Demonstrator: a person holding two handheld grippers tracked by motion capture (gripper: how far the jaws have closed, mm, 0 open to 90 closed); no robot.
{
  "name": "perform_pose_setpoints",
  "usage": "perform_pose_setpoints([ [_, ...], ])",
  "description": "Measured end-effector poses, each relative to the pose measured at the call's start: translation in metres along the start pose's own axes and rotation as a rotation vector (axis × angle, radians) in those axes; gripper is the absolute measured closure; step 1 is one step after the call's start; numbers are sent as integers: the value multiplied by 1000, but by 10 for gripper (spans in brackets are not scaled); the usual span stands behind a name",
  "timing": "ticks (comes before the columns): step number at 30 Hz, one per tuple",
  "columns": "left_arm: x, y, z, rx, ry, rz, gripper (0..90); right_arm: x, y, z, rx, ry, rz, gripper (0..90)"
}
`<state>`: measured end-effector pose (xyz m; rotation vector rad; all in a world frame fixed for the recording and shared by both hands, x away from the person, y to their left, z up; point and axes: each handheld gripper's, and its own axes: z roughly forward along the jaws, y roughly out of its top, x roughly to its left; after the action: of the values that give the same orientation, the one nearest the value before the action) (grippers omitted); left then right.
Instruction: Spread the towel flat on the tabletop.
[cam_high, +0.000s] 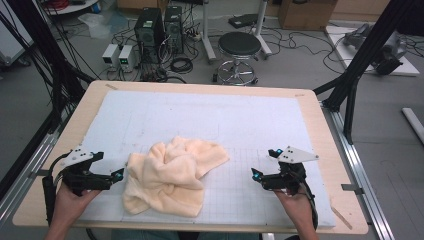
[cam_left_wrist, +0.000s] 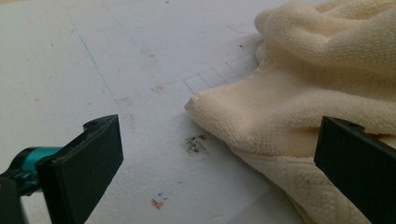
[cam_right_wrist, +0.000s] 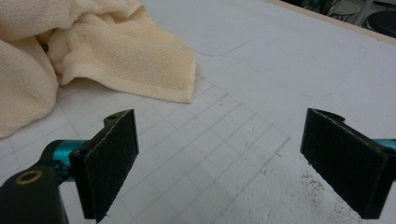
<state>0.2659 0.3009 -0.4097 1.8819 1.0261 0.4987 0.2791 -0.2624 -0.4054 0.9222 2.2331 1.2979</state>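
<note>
Approaching a crumpled towel (cam_high: 170, 175) with both tongs, I judge the step in hand to be the reach before a first grasp; the likely work is spreading or folding it. My left tongs (cam_high: 118, 176) sit just beside the towel's left edge, jaws apart and empty; in the left gripper view a rounded corner of the cloth (cam_left_wrist: 205, 105) lies between the jaws but untouched. My right tongs (cam_high: 256, 175) rest well apart from the towel, jaws also wide and holding nothing, pointed toward a hemmed corner (cam_right_wrist: 180, 91). The towel lies bunched near the front middle of the counter (cam_high: 310, 107), on a pale foam mat (cam_high: 200, 110) ruled with a faint grid. Its cloth is cream terry, soft and looped, with a flat woven hem. Next move, in my judgement: each pair of tongs closes on a corner, pinching one layer only.
</note>
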Motion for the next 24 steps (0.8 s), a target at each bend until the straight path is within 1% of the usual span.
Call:
perform_pose_setpoints([
  [2, 1, 1, 2, 3, -3, -3, 17, 0, -1, 0, 4, 1, 9, 105],
  [3, 1, 2, 4, 1, -5, -4, 17, 0, -1, 0, 4, 0, 3, 105],
  [4, 1, 2, 4, 1, -5, -4, 17, 0, -2, 0, 7, 0, 7, 104],
  [5, 1, 2, 5, 1, -8, 0, 17, -1, -2, 0, 8, -1, -2, 105],
  [6, 1, 2, 5, 1, -8, 0, 17, -1, -3, -1, 13, -1, 5, 105],
  [8, 1, 3, 7, 6, -11, 2, 17, -2, -3, -1, 12, 0, -1, 104],
  [10, 1, 4, 7, 7, -13, 2, 17, -2, -4, -2, 14, 1, 3, 105],
  [11, 1, 4, 8, 4, -14, -7, 17, -2, -5, -2, 14, 5, 3, 105],
  [13, 1, 4, 8, 1, -14, -2, 17, -2, -5, -2, 18, 7, 4, 105],
  [16, 1, 4, 8, -1, -16, -5, 17, -1, -6, -4, 12, 9, 10, 105],
  [18, 1, 4, 7, -2, -20, -4, 17, 0, -4, -5, 8, 14, 12, 105],
  [21, 1, 4, 6, -5, -17, -2, 17, 2, -3, -4, 8, 13, 1, 105],
  [24, 0, 3, 5, -6, -18, -2, 17, 4, 3, -3, 0, 27, -8, 104],
])
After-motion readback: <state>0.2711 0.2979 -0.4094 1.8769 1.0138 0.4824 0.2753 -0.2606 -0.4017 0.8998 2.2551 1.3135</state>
